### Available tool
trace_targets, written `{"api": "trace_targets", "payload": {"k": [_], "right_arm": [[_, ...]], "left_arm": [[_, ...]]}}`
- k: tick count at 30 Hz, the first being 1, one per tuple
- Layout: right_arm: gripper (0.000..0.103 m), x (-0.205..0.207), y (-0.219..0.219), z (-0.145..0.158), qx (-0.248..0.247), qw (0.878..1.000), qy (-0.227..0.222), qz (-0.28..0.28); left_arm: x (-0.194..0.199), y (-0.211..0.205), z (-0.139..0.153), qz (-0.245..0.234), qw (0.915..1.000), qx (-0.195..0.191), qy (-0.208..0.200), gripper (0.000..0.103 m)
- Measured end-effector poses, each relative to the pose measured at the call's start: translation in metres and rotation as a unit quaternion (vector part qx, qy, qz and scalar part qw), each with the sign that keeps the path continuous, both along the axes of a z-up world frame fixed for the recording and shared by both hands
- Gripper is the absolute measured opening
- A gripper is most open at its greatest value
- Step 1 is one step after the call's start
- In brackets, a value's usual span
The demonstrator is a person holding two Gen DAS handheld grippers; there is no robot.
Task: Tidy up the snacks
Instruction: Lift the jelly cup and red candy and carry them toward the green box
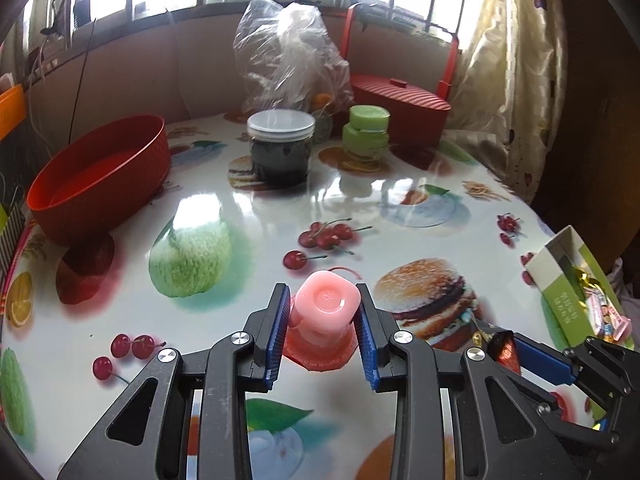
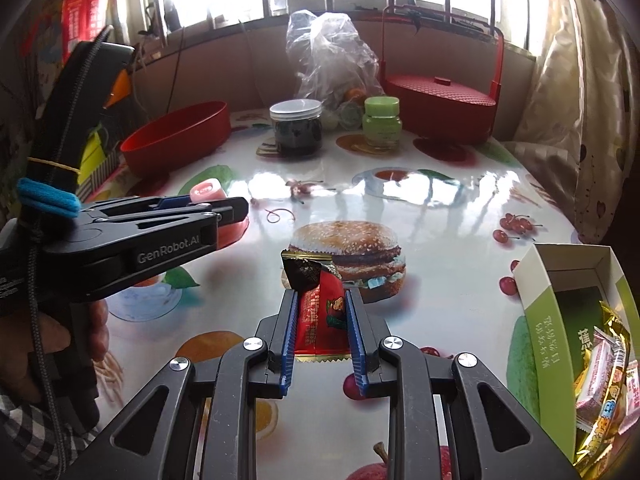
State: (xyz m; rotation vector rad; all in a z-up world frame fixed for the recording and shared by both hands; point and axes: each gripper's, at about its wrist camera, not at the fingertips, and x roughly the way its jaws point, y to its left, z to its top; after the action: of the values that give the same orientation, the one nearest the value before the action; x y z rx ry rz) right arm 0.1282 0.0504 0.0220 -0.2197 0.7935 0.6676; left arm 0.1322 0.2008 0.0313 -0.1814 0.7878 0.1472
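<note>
A pink translucent jelly cup (image 1: 326,308), turned upside down on its wide foil rim, is clamped between the blue-padded fingers of the left gripper (image 1: 323,320) near the front of the glossy fruit-and-burger-printed tablecloth (image 1: 248,216). From the right wrist view the same cup (image 2: 206,191) is seen at the tip of the left gripper (image 2: 208,204), well apart from the open green-and-white cardboard box (image 2: 560,304) at the right edge, in which wrapped sweets (image 2: 604,376) are piled. The right gripper (image 2: 322,320) is closed on a red-and-black foil snack packet (image 2: 320,300) — the packet is held upright over the printed burger. At the far side of the table, a red oval plastic bowl (image 1: 100,176), a dark-filled jar with a white lid (image 1: 280,148), a small green jar (image 1: 366,132), a crumpled clear plastic bag (image 1: 288,52) and a red lidded basket with a tall handle (image 1: 400,96) are set — all well apart from both grippers.
</note>
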Motion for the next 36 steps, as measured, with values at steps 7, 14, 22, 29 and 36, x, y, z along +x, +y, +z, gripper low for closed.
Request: {"api": "trace_targets", "payload": {"k": [7, 14, 22, 29, 36], "right_arm": [[0.022, -0.002, -0.017, 0.012, 0.007, 1.000, -0.010, -0.014], [0.022, -0.004, -0.034, 0.021, 0.013, 0.999, -0.018, -0.030], [0.022, -0.006, -0.053, 0.029, 0.019, 0.999, -0.022, -0.046], [0.022, -0.006, -0.075, 0.036, 0.022, 0.997, -0.031, -0.070], [0.022, -0.007, -0.099, 0.041, 0.021, 0.995, -0.037, -0.094]], "left_arm": [[-0.004, -0.017, 0.012, -0.015, 0.9998, -0.002, -0.008, 0.033], [-0.005, -0.032, 0.021, -0.028, 0.9995, 0.000, -0.013, 0.033], [-0.003, -0.055, 0.028, -0.051, 0.9985, -0.003, -0.017, 0.033], [0.000, -0.076, 0.031, -0.071, 0.9972, -0.005, -0.019, 0.033], [0.006, -0.100, 0.033, -0.094, 0.9953, -0.011, -0.020, 0.033]]}}
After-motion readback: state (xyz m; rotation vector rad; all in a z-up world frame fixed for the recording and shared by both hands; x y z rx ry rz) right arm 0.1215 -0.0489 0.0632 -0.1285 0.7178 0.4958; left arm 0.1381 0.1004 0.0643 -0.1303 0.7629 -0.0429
